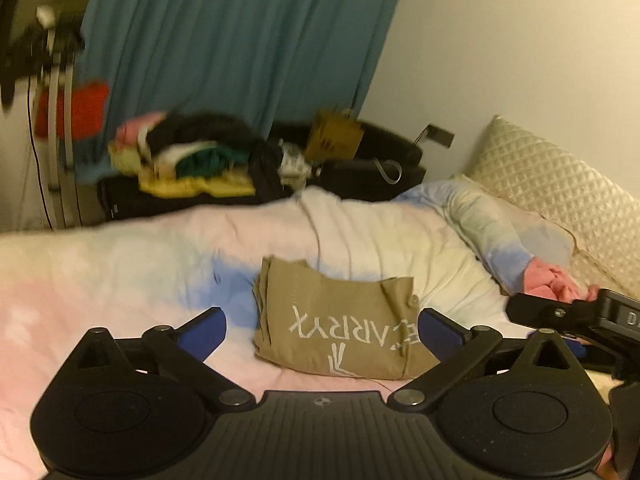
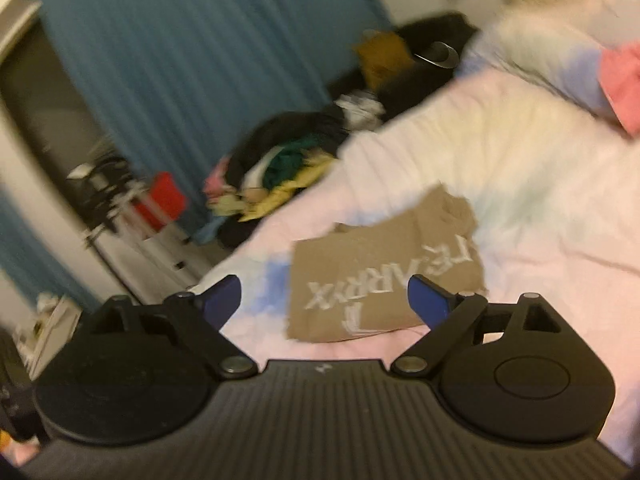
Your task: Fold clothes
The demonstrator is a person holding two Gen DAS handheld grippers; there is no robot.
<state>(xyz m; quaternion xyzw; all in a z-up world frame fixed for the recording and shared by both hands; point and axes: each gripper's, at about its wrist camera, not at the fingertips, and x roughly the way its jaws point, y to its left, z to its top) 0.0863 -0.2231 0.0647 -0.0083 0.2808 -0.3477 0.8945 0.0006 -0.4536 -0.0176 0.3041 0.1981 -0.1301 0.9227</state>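
A tan T-shirt with white lettering lies folded into a compact rectangle on the pastel bed cover. My left gripper hovers open just in front of it, blue fingertips spread wide with nothing between them. The right wrist view is blurred; there the same tan T-shirt lies ahead of my right gripper, which is also open and holds nothing. The body of the right gripper shows at the right edge of the left wrist view.
A pink garment lies near a quilted cream pillow at the bed's right. Beyond the bed, a pile of mixed clothes sits on dark luggage before a teal curtain. A red item hangs at left.
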